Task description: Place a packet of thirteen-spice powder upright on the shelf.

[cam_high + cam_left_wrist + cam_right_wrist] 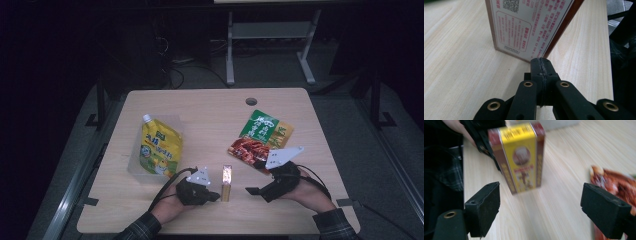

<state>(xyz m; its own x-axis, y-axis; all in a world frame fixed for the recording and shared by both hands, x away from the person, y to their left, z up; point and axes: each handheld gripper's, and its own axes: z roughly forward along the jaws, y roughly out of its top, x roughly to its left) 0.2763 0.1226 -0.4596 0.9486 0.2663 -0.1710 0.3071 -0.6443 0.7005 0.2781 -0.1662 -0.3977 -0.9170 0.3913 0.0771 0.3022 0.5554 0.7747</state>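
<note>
A small yellow and maroon box (226,182) stands upright near the table's front middle. In the right gripper view its yellow front (520,157) faces me; in the left gripper view its white back with red print (529,25) looms close. My left gripper (216,197) is shut with nothing in it, and its closed tips (541,61) sit at the box's lower corner. To the right of the box, my right gripper (255,178) is open wide. Its jaws (544,210) point at the box from a short distance and are apart from it.
A yellow spouted pouch (160,147) lies at the left in a clear tray. A green packet (265,126) and a red food packet (249,149) lie at the right; the red food packet (614,185) is beside my right jaw. The table has a cable hole (251,101) at the back.
</note>
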